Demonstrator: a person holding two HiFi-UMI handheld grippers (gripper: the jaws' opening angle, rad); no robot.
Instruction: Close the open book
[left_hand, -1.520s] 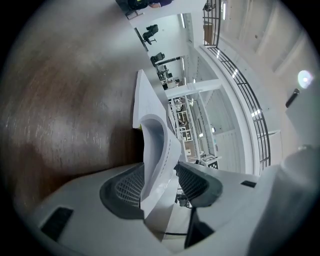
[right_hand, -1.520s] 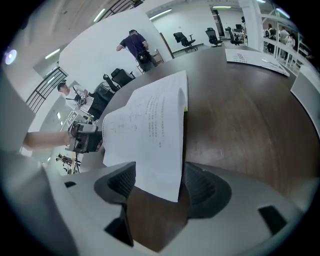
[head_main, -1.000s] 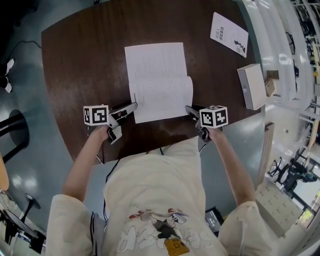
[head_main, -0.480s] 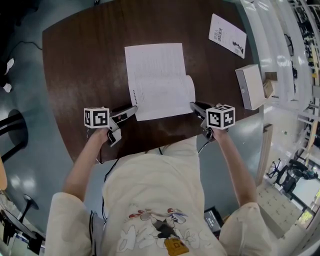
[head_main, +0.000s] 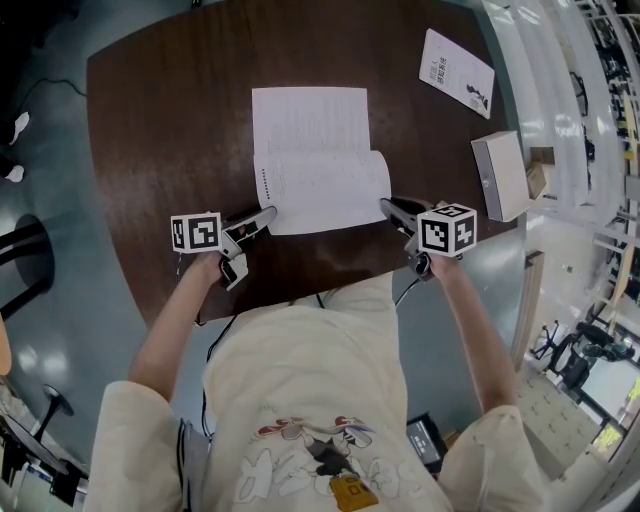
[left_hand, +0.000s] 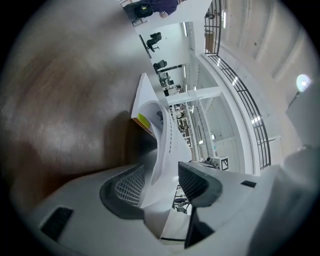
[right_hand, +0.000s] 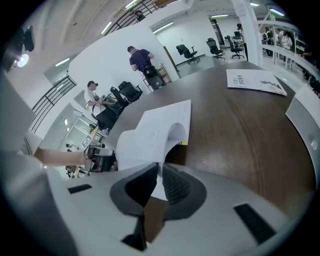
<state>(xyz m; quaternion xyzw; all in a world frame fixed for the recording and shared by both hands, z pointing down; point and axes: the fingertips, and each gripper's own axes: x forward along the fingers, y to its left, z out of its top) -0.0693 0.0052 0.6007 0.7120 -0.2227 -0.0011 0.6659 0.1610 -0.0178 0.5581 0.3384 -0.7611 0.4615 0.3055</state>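
Dark wooden table (head_main: 150, 130) with the open book (head_main: 310, 125) between the grippers. The right gripper (head_main: 386, 206), jaws just closed, pinches its curled page (head_main: 325, 185). The left gripper (head_main: 268, 212) jaws stand apart around the opposite page edge.

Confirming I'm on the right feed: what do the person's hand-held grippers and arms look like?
The left hand-held gripper and right hand-held gripper match: light grey bodies, ribbed dark grey pads, and each carries a white cube printed with black square markers. The person wears short cream sleeves; the forearms are bare.
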